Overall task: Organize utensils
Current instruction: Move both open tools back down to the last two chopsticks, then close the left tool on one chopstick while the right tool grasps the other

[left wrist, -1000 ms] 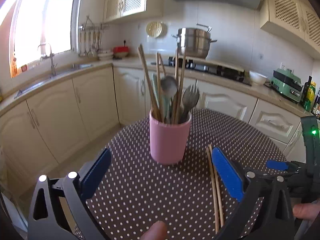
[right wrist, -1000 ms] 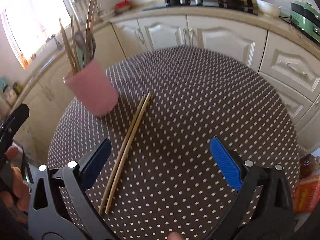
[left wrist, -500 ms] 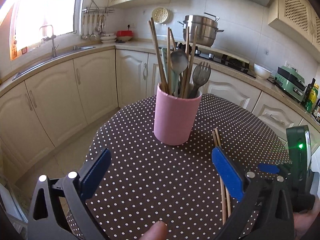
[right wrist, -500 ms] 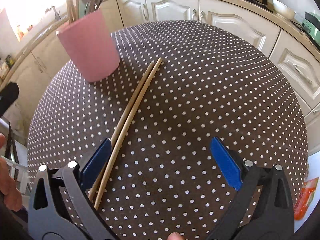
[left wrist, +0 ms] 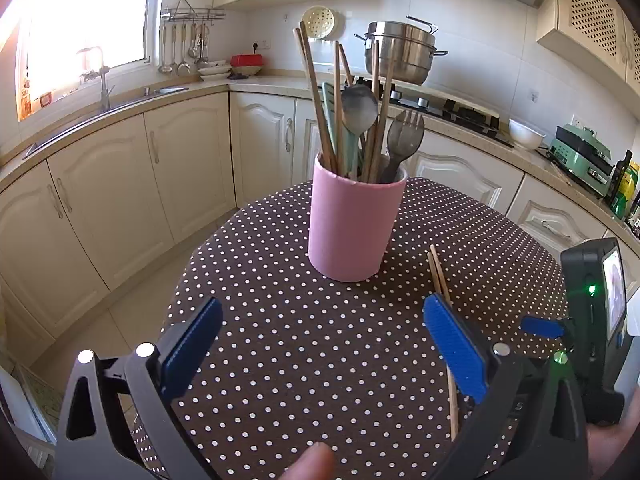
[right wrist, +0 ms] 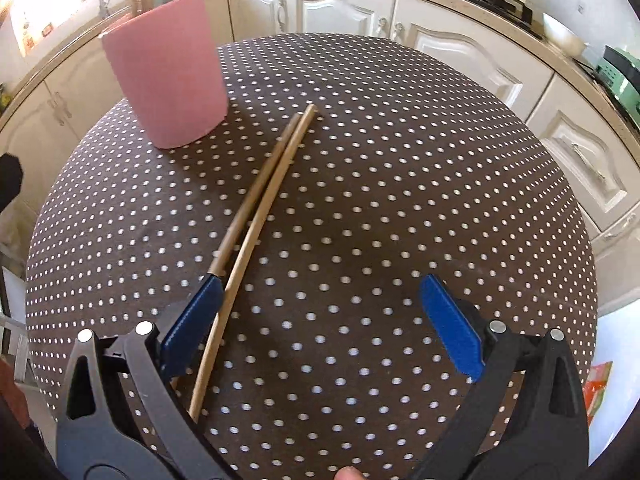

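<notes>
A pink cup [left wrist: 354, 224] stands on the dotted round table [left wrist: 280, 344] and holds several chopsticks, a spoon and a fork. It also shows at the upper left of the right wrist view [right wrist: 168, 72]. Two wooden chopsticks [right wrist: 264, 196] lie side by side on the table to the right of the cup; in the left wrist view they [left wrist: 438, 272] pass behind my right finger pad. My left gripper [left wrist: 320, 336] is open and empty, in front of the cup. My right gripper [right wrist: 320, 312] is open low over the chopsticks' near ends, which lie by its left finger [right wrist: 192, 324].
Cream kitchen cabinets [left wrist: 120, 184] and a counter with a sink [left wrist: 160, 90] run behind the table. A steel pot [left wrist: 400, 50] sits on the stove. The other gripper's body [left wrist: 596, 320] is at the right edge of the left wrist view.
My right gripper has moved forward and down over the chopsticks, which now reach its left finger. My left gripper has risen and drawn closer to the cup. Both jaws stay open.
</notes>
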`<state>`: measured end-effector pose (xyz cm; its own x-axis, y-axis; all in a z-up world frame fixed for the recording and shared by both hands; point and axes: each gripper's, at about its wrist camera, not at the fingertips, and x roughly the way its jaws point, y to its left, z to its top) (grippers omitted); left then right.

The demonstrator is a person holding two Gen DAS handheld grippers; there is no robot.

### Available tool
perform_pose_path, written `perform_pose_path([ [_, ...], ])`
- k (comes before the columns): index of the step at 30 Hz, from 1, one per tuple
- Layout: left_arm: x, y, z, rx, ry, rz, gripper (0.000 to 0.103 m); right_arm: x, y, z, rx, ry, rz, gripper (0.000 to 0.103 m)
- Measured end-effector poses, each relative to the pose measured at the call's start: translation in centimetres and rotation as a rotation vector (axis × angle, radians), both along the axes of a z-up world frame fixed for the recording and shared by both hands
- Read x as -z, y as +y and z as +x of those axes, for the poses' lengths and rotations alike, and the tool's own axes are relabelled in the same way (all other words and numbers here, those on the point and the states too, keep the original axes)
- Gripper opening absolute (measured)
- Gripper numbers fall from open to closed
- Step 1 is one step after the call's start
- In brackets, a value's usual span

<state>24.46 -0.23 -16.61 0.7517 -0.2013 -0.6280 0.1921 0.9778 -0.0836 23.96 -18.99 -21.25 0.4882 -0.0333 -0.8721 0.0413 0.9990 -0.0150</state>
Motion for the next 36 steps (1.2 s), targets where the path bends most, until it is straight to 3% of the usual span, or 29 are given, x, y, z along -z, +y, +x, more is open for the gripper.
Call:
perform_pose_path([
  [4, 0.1, -0.1, 0.1, 0.007, 0.005, 0.01, 0.099, -0.2, -0.3, 0.4, -0.007, 0.001, -0.025, 0.097],
  [8, 0.2, -0.7, 0.4, 0.028, 0.022, 0.028, 0.099, 0.1, -1.7, 1.6, 0.003, 0.016, -0.007, 0.088],
  [13, 1.1, -3.3, 1.0, 0.106, 0.081, 0.105, 0.099, 0.1, -4.2, 1.7, 0.002, 0.013, 0.023, 0.085],
  [22, 4.3, -8.0, 3.3, 0.223, 0.219, 0.164, 0.099, -0.1, -7.3, 1.2, -0.004, 0.004, 0.085, 0.085],
  [32, 7.0, -10.1, 5.6, 0.235, 0.286, 0.213, 0.098, 0.0, -9.8, 0.7, 0.01, 0.0, 0.123, 0.085],
  [36, 7.5, -10.7, 6.3, 0.254, 0.307, 0.205, 0.084, -0.1, -9.9, 0.8, 0.01, -0.001, 0.137, 0.085],
])
